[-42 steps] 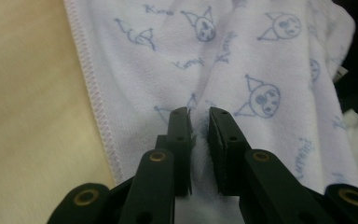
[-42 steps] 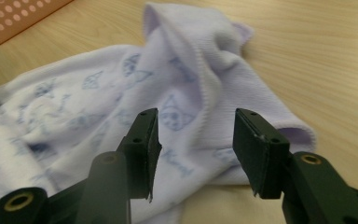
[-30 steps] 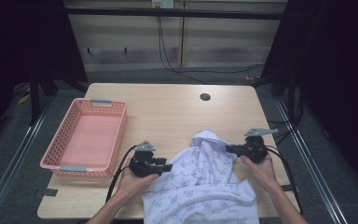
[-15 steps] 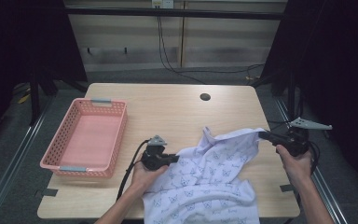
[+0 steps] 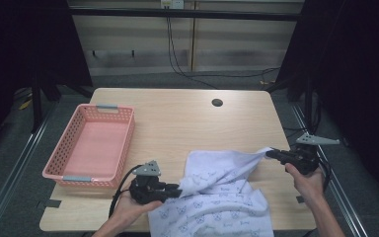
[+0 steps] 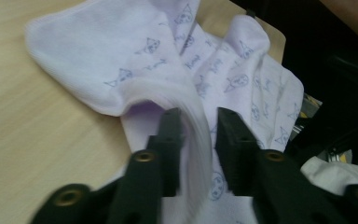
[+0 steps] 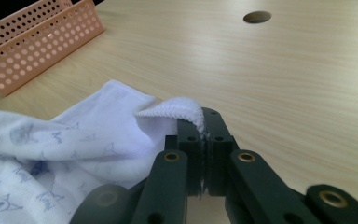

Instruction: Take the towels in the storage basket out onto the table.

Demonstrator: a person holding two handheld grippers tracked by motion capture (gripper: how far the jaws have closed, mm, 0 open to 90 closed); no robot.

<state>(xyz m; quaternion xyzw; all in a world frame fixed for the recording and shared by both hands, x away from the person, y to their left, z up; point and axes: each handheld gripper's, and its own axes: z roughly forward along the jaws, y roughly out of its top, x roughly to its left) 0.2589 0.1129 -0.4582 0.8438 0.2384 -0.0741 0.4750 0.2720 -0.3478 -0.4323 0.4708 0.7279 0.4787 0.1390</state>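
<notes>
Cloth: white, printed, spread over the table's near edge, right corner lifted.
Right tool: clenched on that corner; hem pinched between its jaws.
Left tool: jaws have just been opening, a cloth fold between them, pads not pressing.
Basket: pink, at the table's left, apart from the cloth.

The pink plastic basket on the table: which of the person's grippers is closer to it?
Left. The left gripper sits just beside the pink plastic basket's near corner, while the right gripper pinches the white printed cloth by the table's opposite edge.
</notes>
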